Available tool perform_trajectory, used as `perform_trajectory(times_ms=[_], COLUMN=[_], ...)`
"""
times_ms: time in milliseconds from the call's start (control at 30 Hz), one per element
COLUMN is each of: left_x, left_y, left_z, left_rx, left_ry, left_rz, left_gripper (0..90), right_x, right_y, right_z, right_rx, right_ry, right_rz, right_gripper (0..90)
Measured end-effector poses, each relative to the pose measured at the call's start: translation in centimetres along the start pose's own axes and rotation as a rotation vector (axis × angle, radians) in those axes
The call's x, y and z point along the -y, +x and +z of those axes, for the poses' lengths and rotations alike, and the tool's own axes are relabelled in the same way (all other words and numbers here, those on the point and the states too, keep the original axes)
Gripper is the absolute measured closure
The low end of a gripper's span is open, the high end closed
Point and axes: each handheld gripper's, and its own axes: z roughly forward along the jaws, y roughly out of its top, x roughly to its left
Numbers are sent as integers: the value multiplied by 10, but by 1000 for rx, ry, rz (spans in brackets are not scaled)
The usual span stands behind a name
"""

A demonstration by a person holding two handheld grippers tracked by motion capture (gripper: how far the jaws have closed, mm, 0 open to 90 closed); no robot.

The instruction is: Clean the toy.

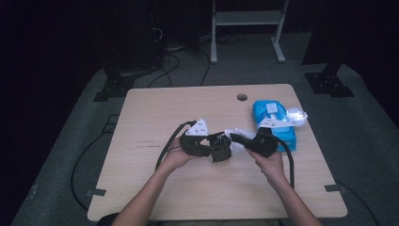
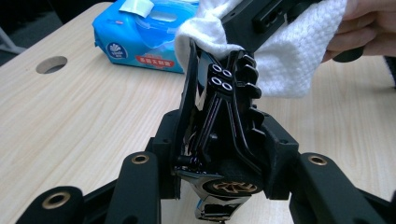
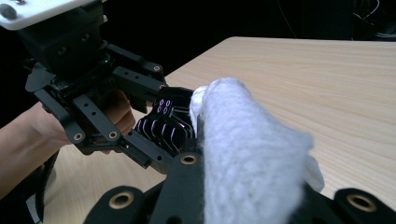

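Note:
My left gripper (image 1: 217, 147) is shut on a black finned part (image 2: 219, 121) with glossy ribs and a gold fan-like disc at its base, and holds it just above the table's middle. A white wipe (image 2: 289, 60) is draped over the jaws of my right gripper (image 1: 237, 139), which is shut on it. The wipe presses against the top edge of the finned part (image 3: 168, 126). In the right gripper view the wipe (image 3: 247, 158) hides most of the jaws. A hand grips each tool.
A blue pack of wet wipes (image 1: 275, 125) lies at the right of the wooden table (image 1: 188, 188), with a clear plastic piece (image 1: 296, 115) beside it. A round cable hole (image 1: 242, 97) sits near the far edge. Cables trail off the left side.

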Motion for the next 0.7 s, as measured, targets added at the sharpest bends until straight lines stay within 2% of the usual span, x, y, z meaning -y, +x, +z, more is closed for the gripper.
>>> perform_trajectory(times_ms=[100,167,267,700], left_x=[2,4,6,12], left_y=[3,4,5,6], left_z=[-1,-3,-5,-10], left_rx=[14,27,38,61], left_ry=[-2,1,9,54], left_rz=[-10,-19,-23,12], left_gripper=[576,576,577,577], right_x=[0,0,-1,0], right_y=[2,2,5,17], right_z=[1,3,5,15], right_rx=[3,-13,-16,-50], right_ry=[-1,-3,-2,12], right_rz=[-2,2,-13,-49], right_gripper=[849,849,849,849])
